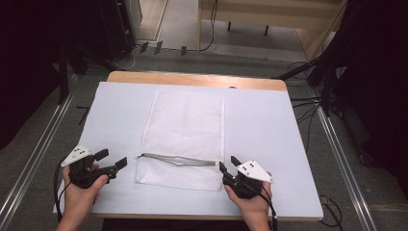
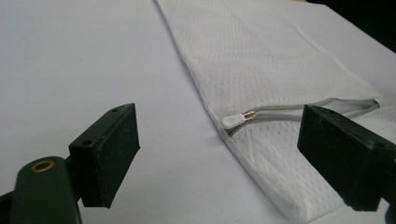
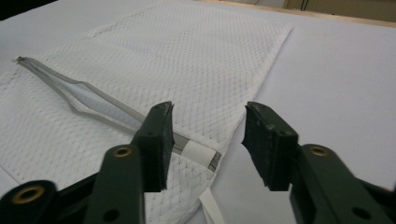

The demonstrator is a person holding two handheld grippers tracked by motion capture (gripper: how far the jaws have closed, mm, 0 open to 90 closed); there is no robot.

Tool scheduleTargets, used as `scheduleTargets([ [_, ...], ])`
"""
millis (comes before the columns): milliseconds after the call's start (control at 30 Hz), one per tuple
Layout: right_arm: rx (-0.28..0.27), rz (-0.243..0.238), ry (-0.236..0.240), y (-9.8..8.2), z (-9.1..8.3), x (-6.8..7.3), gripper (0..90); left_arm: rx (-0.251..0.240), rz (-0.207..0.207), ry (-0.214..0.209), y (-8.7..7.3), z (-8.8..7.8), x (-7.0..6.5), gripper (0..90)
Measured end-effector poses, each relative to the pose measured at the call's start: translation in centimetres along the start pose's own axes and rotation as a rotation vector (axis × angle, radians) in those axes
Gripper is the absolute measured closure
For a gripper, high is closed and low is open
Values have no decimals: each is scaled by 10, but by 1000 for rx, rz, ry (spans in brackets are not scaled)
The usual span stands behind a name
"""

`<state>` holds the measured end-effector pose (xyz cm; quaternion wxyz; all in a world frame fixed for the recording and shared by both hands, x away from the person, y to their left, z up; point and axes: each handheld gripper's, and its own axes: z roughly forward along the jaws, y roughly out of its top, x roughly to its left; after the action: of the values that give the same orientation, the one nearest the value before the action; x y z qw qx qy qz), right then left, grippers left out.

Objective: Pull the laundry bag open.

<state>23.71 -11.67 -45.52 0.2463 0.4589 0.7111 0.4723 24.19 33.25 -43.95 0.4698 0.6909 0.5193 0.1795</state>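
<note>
**Two open grippers beside a mesh bag**

A white mesh bag (image 1: 185, 139) lies flat in the middle of the bench (image 1: 269, 125), its grey zipper (image 1: 175, 159) partly open. The left gripper (image 1: 111, 161) waits just left of the bag, jaws wide. The right gripper (image 1: 228, 164) is at the bag's right corner, jaws apart, holding nothing.

You have bare white table (image 1: 269, 125) on both sides of the flat mesh bag (image 1: 185, 125). Only its gaping zipper (image 1: 175, 159) lies between your open grippers; it may sit a bit raised.
</note>
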Motion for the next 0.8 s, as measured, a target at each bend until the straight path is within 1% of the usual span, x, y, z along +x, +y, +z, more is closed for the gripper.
scheduleTargets([
  [33, 0, 1, -1, 1, -2, -2, 477, -5, 6, -1, 0, -1, 0, 90],
  [100, -7, -5, 8, 2, -5, -6, 454, -23, 27, -5, -1, -4, -1, 86],
  [133, -11, -7, 4, 3, -7, -9, 439, -28, 37, -3, -1, -5, -1, 86],
  [167, -15, -7, 2, 4, -9, -11, 424, -37, 41, -6, -2, -6, -1, 86],
  [233, -24, -1, 2, 5, -13, -18, 394, -36, 47, -13, -3, -7, 0, 86],
  [267, -16, 15, 3, 6, -16, -23, 374, -33, 46, -12, -3, -7, 1, 86],
  [300, -18, 15, 3, 6, -17, -26, 365, -35, 47, -11, -4, -7, 1, 86],
  [333, -19, 20, -9, 6, -18, -30, 356, -37, 53, -3, -4, -7, 1, 86],
  [433, -33, 10, -30, 5, -24, -40, 327, -44, 71, 28, -6, -9, 2, 86],
  [500, -43, 10, -35, 4, -28, -49, 310, -49, 83, 36, -7, -9, 5, 82],
  [533, -47, 18, -43, 4, -30, -53, 311, -50, 89, 41, -8, -9, 6, 71],
  [567, -54, 16, -51, 4, -31, -57, 312, -52, 91, 40, -8, -9, 8, 64],
  [667, -65, 35, -64, 2, -37, -71, 312, -68, 69, 24, -8, -12, 13, 7],
  [733, -64, 51, -78, -1, -41, -82, 311, -80, 58, 25, -7, -14, 14, 0],
  [800, -67, 65, -89, -3, -43, -90, 311, -86, 62, 24, -7, -14, 15, 0],
])
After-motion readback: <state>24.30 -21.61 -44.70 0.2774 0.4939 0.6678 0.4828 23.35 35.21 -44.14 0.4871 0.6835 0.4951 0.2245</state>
